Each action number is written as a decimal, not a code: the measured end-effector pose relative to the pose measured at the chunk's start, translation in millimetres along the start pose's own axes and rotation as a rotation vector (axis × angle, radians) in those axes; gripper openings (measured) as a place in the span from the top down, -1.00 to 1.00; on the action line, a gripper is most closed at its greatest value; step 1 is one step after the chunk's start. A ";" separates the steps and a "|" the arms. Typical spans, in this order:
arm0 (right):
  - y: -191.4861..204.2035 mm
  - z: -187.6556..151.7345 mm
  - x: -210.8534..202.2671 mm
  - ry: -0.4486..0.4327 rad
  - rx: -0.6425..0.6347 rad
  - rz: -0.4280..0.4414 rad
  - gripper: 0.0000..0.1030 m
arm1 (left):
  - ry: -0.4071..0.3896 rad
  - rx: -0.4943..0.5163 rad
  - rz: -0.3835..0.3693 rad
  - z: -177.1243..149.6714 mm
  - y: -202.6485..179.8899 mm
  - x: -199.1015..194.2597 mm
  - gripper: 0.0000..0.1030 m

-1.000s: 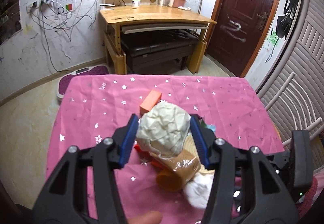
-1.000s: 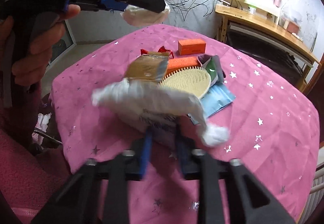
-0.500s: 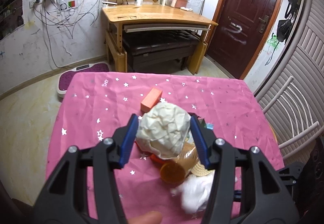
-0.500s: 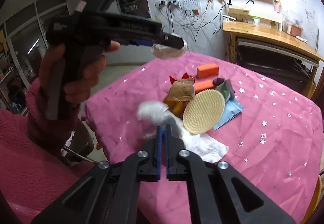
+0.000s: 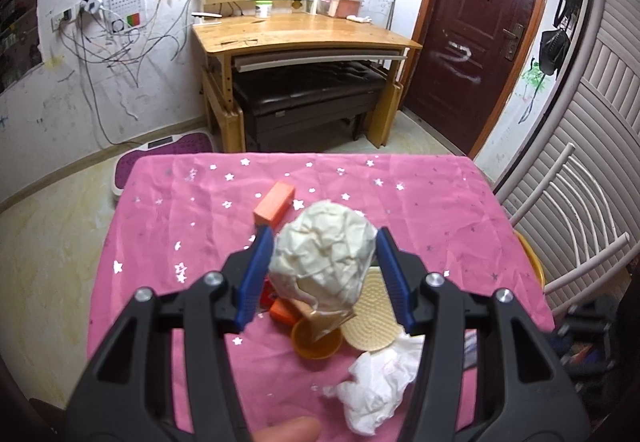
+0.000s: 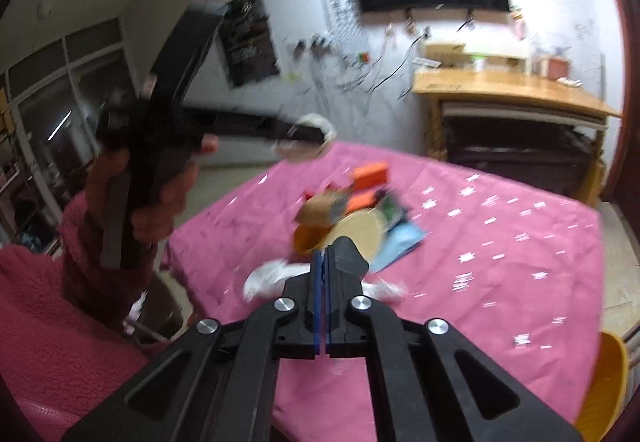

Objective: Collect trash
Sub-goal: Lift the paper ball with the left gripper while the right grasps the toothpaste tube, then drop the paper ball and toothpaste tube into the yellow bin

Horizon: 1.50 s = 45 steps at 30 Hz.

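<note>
My left gripper point(image 5: 325, 248) is shut on a crumpled white paper ball point(image 5: 324, 254) and holds it well above the pink table point(image 5: 180, 210). It also shows in the blurred right wrist view point(image 6: 308, 136), raised at the left. My right gripper point(image 6: 323, 260) is shut and empty, above the table's near edge. A crumpled white tissue point(image 5: 378, 378) lies on the cloth near that edge, also visible in the right wrist view point(image 6: 268, 276). Beside it lies a pile: a brown wrapper point(image 6: 320, 208), an orange cup point(image 5: 316, 338), a round cream brush point(image 5: 372, 318).
An orange box point(image 5: 275, 202) lies past the pile, a blue sheet point(image 6: 402, 242) beside it. A yellow bin point(image 6: 600, 386) stands off the table's right side. A white chair point(image 5: 560, 210) stands to the right. A wooden desk point(image 5: 304, 30) stands at the back wall.
My right gripper has let go of the white tissue, shut, and pulled back and up from the table. The tissue now lies on the cloth. My left gripper has risen with the paper ball.
</note>
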State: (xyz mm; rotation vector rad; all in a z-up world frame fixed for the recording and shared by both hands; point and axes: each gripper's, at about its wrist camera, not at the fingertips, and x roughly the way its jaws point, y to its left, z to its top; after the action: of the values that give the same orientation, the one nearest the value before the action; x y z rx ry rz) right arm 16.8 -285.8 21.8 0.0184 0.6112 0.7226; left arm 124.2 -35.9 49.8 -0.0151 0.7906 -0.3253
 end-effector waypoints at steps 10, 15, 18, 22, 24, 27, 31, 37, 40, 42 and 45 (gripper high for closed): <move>-82.6 -7.3 -76.0 -0.149 0.145 -0.199 1.00 | 0.035 0.064 -0.060 13.0 -54.8 22.1 0.01; -135.6 -23.5 -102.2 -0.178 0.238 -0.290 1.00 | 0.072 0.119 -0.117 19.2 -102.7 41.6 0.01; -150.9 -37.4 -107.0 -0.165 0.239 -0.241 1.00 | 0.088 0.154 -0.143 20.9 -132.6 52.8 0.01; -138.1 -48.3 -91.4 -0.069 0.123 -0.142 1.00 | 0.106 0.196 -0.154 18.8 -161.7 66.5 0.01; -134.6 -52.2 -73.2 -0.001 0.091 -0.129 1.00 | 0.117 0.200 -0.154 18.1 -167.5 72.1 0.01; -127.0 -61.9 -51.1 0.086 0.033 -0.123 1.00 | 0.130 0.205 -0.150 19.2 -174.0 79.6 0.01; -122.8 -75.4 -47.6 0.125 -0.009 -0.170 1.00 | 0.141 0.210 -0.151 19.4 -179.6 85.7 0.01; -121.2 -82.5 -45.5 0.122 -0.031 -0.175 -0.86 | 0.149 0.225 -0.151 16.3 -184.2 88.8 0.01; -119.5 -81.8 -43.7 0.128 -0.044 -0.169 -0.85 | 0.150 0.225 -0.152 16.2 -184.4 89.1 0.01; -116.6 -85.1 -34.0 0.166 -0.067 -0.182 -0.85 | 0.152 0.229 -0.151 15.2 -187.2 89.7 0.01; -114.8 -87.0 -23.5 0.203 -0.083 -0.182 -0.58 | 0.156 0.238 -0.154 15.6 -194.7 92.1 0.01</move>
State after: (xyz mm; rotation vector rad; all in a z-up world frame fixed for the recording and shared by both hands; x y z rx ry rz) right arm 27.5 -403.9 -63.3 -0.1866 0.7655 0.5765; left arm 140.7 -249.5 22.9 0.1756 0.9027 -0.5701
